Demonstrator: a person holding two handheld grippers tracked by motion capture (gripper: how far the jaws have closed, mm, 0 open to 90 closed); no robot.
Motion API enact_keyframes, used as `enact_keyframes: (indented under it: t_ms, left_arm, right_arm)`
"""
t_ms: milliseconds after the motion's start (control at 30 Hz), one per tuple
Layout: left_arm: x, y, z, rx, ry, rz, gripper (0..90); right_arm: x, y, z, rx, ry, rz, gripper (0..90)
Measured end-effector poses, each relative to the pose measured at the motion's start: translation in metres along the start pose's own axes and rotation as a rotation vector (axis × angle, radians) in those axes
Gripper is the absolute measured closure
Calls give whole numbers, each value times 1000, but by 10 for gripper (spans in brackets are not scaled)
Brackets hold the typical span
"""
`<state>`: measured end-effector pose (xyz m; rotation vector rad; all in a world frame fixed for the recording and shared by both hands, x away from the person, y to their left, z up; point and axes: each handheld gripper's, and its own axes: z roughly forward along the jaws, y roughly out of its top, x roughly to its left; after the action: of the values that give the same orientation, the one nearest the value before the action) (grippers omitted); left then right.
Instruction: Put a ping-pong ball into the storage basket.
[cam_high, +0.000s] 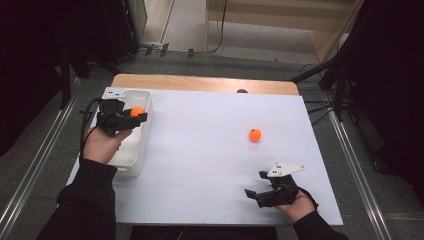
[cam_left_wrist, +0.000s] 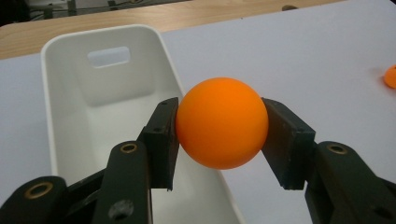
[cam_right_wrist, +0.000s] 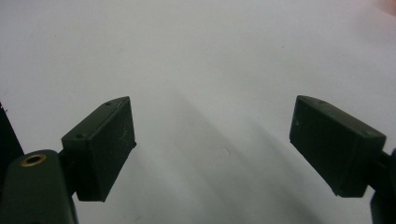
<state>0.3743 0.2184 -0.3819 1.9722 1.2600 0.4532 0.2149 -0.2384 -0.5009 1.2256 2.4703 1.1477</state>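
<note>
Risk: orange ball (cam_left_wrist: 221, 122) is smooth, round and hard, pinched between flat black pads of left gripper (cam_left_wrist: 219, 140) right above the near rim of the white plastic bin (cam_left_wrist: 65, 116); released here it may clip the rim and roll across the slick white tabletop (cam_high: 200, 150). Right gripper (cam_right_wrist: 212, 144) rests wide open, empty. Second orange ball (cam_high: 255, 134) sits loose on the table.

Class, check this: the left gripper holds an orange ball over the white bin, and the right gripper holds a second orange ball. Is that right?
Not quite. The right gripper holds nothing: the right gripper view shows its jaws open and bare. The second orange ball lies loose on the table. The left gripper does hold an orange ball over the white bin.
</note>
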Motion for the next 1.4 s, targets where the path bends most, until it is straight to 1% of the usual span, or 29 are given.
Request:
enact_keyframes:
  t_ms: [167,233,300,333,433,467,533,600,800,900,1033,1200,1400]
  left_arm:
    - [5,-1,2,-12,35,-15,509]
    - [7,-2,3,-11,40,-26,509]
    - [10,-2,4,-5,54,-33,509]
    - [11,-3,5,-13,60,-37,509]
    - [13,-4,6,-13,70,-44,509]
    - [14,-4,7,-20,77,-47,509]
    - [14,-5,7,-40,109,-42,509]
    - [15,-4,7,-59,114,-55,510]
    - [18,-4,15,-41,148,-62,509]
    - [21,-4,19,-45,146,-74,509]
    - [23,-4,23,-40,152,-68,509]
    - [25,-5,29,-43,156,-77,508]
    - [27,-5,37,-12,180,-90,508]
  right_arm:
    - [0,0,0,1,-1,-1,128]
    - [0,0,0,3,-2,-3,127]
    - [0,0,0,3,-2,-3,127]
    - [0,0,0,4,-2,-2,127]
    - [0,0,0,8,1,0,127]
    - [0,0,0,8,1,0,127]
    - [1,0,1,10,3,-1,127]
    - [1,0,1,9,-1,-3,128]
    - [0,0,1,9,-2,-8,127]
    - [1,0,2,11,0,-7,127]
    - [1,0,2,11,-2,-5,127]
    - [1,0,2,11,-1,-5,127]
    - [1,0,2,12,-1,-5,127]
